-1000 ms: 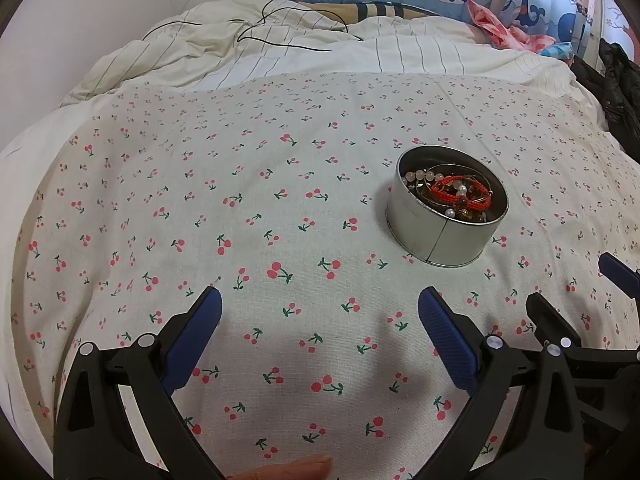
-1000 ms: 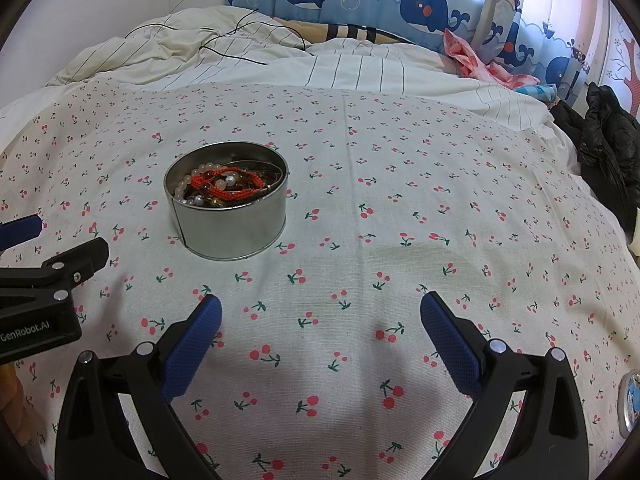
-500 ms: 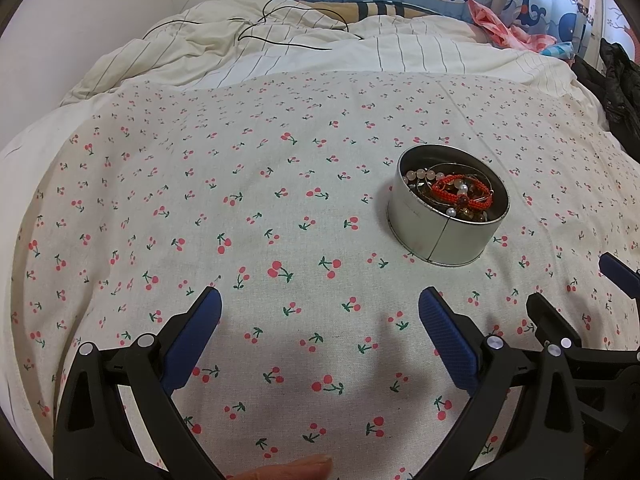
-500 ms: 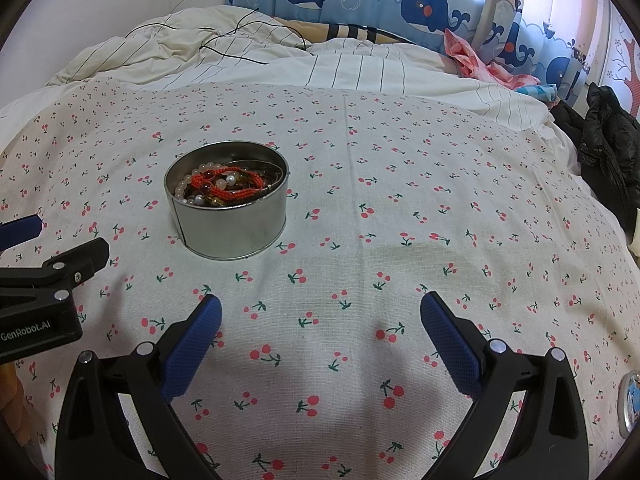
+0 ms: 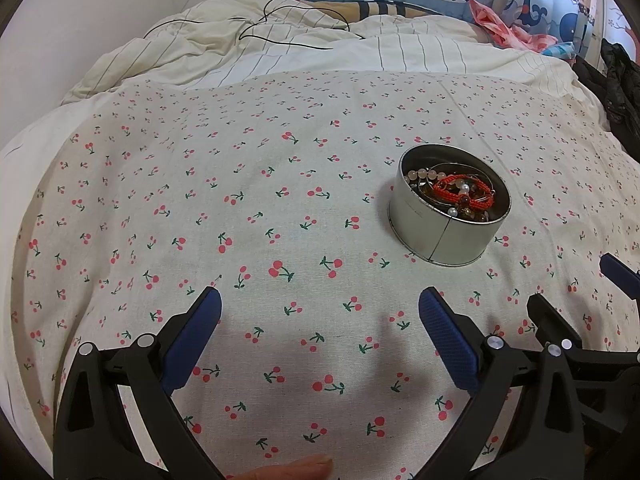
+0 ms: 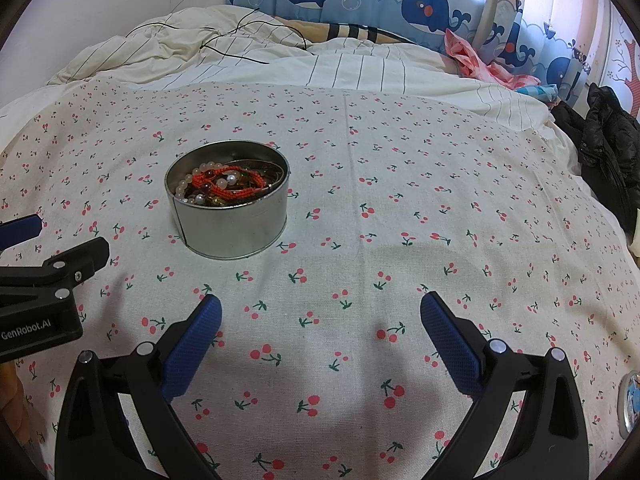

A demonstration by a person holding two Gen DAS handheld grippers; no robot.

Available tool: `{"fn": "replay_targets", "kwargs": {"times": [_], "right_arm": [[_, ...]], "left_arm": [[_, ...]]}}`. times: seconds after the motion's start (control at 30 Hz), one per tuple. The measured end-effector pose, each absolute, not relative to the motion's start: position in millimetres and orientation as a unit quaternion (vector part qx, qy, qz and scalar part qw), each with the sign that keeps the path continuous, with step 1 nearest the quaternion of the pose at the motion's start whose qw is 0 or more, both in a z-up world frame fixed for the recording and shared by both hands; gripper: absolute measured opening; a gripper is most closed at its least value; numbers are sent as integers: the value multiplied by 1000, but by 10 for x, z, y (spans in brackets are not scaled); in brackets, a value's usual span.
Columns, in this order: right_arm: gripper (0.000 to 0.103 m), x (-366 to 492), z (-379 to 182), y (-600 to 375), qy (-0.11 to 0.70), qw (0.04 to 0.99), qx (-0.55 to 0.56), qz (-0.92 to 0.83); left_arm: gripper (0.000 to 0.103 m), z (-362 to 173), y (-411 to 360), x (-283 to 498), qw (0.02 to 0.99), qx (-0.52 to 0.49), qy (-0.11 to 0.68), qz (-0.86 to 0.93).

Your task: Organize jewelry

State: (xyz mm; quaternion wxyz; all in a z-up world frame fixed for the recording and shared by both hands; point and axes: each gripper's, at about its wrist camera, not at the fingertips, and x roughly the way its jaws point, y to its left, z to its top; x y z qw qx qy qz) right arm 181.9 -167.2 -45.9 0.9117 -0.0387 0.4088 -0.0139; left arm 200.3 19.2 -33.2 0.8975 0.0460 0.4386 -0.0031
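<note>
A round silver tin [image 5: 440,236] [image 6: 236,232] sits on the cherry-print sheet [image 5: 240,208] [image 6: 400,200]. Inside it lie several pieces of jewelry: a red braided bracelet [image 5: 460,190] [image 6: 224,188] and pearl and brown beads. My left gripper [image 5: 320,300] hovers open over bare sheet, with the tin ahead to its right. My right gripper [image 6: 320,306] is also open, the tin ahead to its left. Neither holds anything. The right gripper's fingers [image 5: 618,276] show at the right edge of the left wrist view, and the left gripper's body [image 6: 48,284] shows at the left of the right wrist view.
A striped quilt [image 5: 320,44] with a black cable [image 5: 280,36] is bunched at the head of the bed. Pink cloth [image 6: 480,64] and a black jacket [image 6: 608,140] lie at the far right. A small round lid [image 6: 630,404] rests at the right edge. A fingertip [image 5: 296,470] shows below.
</note>
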Motion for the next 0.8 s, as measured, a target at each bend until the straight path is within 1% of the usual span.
{"fn": "replay_targets", "kwargs": {"times": [0.2,0.3,0.37,0.8], "right_arm": [[95,1821,-457,-1667,409,912,-38,-14],[95,1819,-451,-1669,408,912,-39,-13],[95,1820,-461,-1659,408,912,-39,-13],[95,1819,-464,-1652,408,912,-38,-14]], "left_arm": [[95,-324,199,1991,900,42,435,-6],[95,-276,217,1908,915,53,399,9],[95,-253,224,1880,919,54,391,9],[95,-276,216,1968,908,43,417,2]]}}
